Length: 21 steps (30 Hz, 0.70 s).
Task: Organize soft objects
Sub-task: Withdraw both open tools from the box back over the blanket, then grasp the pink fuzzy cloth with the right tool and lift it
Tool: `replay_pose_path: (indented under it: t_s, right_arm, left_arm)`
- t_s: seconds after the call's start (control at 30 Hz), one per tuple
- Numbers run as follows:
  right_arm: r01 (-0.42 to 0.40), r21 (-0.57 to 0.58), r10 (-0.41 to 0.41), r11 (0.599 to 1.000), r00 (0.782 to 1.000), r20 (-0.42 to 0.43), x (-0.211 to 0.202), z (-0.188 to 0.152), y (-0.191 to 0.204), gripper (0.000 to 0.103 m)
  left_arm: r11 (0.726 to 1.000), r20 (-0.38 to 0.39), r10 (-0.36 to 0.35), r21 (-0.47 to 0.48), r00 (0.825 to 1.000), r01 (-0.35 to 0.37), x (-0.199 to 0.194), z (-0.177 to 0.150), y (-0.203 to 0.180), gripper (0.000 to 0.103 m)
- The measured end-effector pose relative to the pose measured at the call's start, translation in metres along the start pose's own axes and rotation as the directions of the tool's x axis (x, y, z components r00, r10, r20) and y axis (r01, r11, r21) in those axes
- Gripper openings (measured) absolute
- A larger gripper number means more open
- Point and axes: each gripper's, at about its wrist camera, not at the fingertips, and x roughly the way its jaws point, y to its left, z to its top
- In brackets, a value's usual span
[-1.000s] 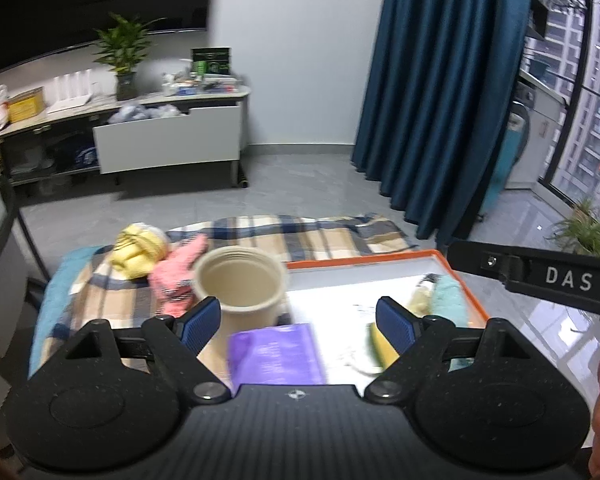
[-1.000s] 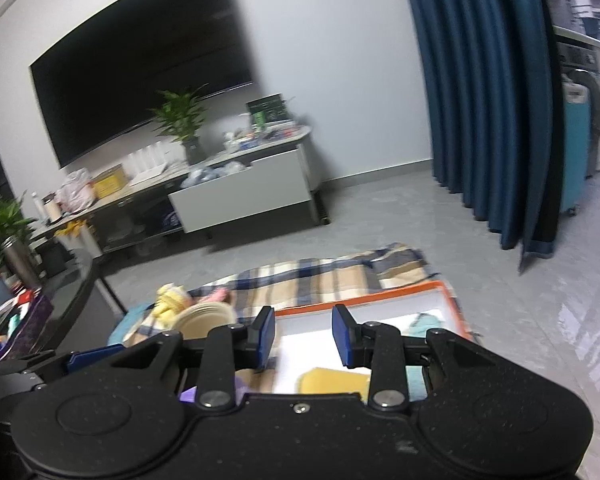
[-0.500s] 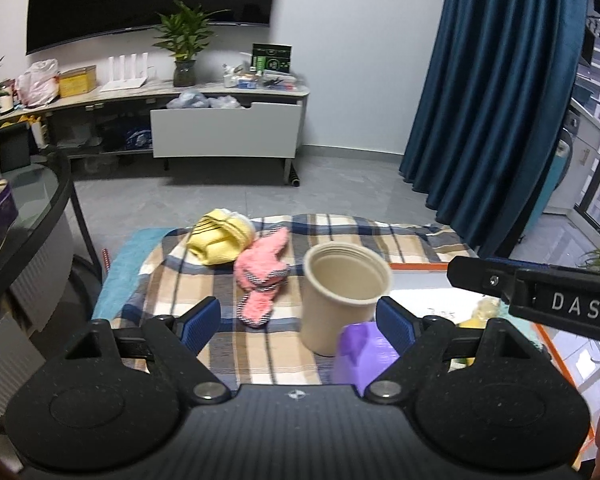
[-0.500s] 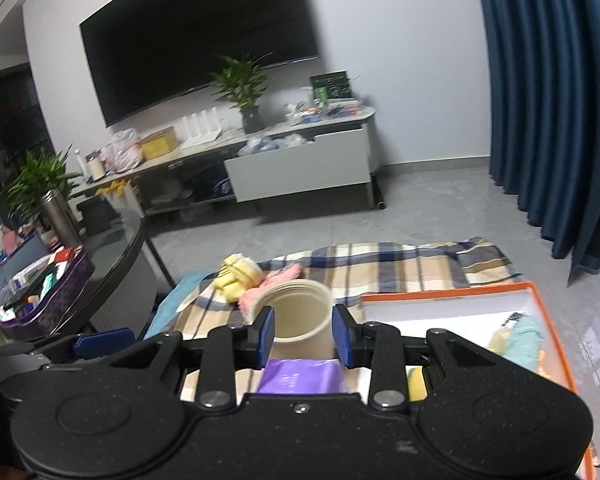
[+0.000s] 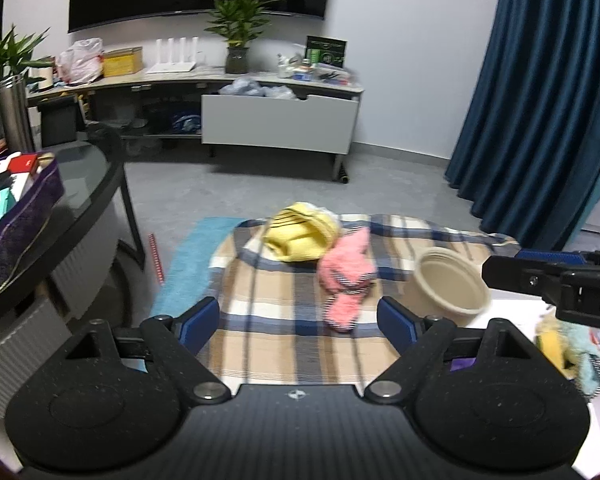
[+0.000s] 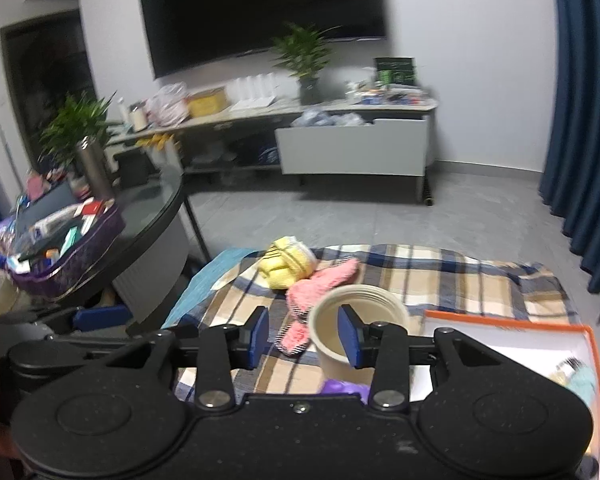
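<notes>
Dim indoor light, cool cast, both views. Motion blur strongest round the TV (image 6: 260, 8) and shelf below it. Fisheye bends curtain (image 5: 548, 92) right of TV. Soft shadows, no glare.

Plaid cloth (image 5: 284, 320): woven fabric, matt, slightly rumpled. Pink sock (image 5: 346, 276): fuzzy, fleecy knit, striped trim. Yellow sock (image 5: 300, 236): soft knit, matt. Cup (image 6: 356, 324): beige, matt, looks like paper or pulp fibre, ribbed rim. Tray (image 6: 508, 322): orange rim, smooth white inside, glossy. Round table (image 5: 96, 184): dark glass top, glossy, reflective. Curtain (image 5: 540, 92): blue heavy cloth, soft sheen. Floor (image 5: 284, 192): grey tile, smooth, semi-gloss. Left gripper (image 5: 300, 320), right gripper (image 6: 303, 336): black speckled matt plastic, blue rubbery pads, metal screws.
</notes>
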Motion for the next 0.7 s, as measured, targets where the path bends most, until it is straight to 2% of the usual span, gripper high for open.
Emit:
replay_pose_path:
  t_s: [0.17,0.27,0.33,0.37,0.5,0.7]
  right_arm:
    - [-0.04,-0.073,0.036,0.996,0.998,-0.06,0.036,0.013,0.015,0.051]
    - [-0.04,-0.123,0.027,0.992,0.994,-0.104,0.06,0.021,0.025,0.052]
    - [-0.035,-0.151,0.015,0.988,0.992,-0.129,0.077,0.027,0.031,0.056]
    - [-0.035,-0.154,0.012,0.987,0.989,-0.145,0.085,0.028,0.032,0.062]
    - [-0.012,-0.191,-0.031,0.982,0.975,-0.22,0.122,0.034,0.037,0.067]
    - [0.005,-0.221,-0.082,0.975,0.936,-0.342,0.176,0.036,0.042,0.067]
  left_arm:
    - [1.0,-0.002,0.027,0.014,1.0,-0.027,0.009,0.005,0.019,0.092]
    - [0.999,-0.005,0.033,0.018,0.999,-0.033,0.016,0.006,0.027,0.092]
    - [0.999,-0.005,0.036,0.014,0.999,-0.036,0.021,0.006,0.034,0.092]
    - [0.999,-0.007,0.035,0.012,0.999,-0.035,0.023,0.007,0.037,0.092]
    - [0.999,-0.015,0.037,0.003,0.999,-0.037,0.035,0.006,0.048,0.092]
    - [0.999,-0.025,0.031,-0.023,0.999,-0.032,0.046,0.004,0.059,0.092]
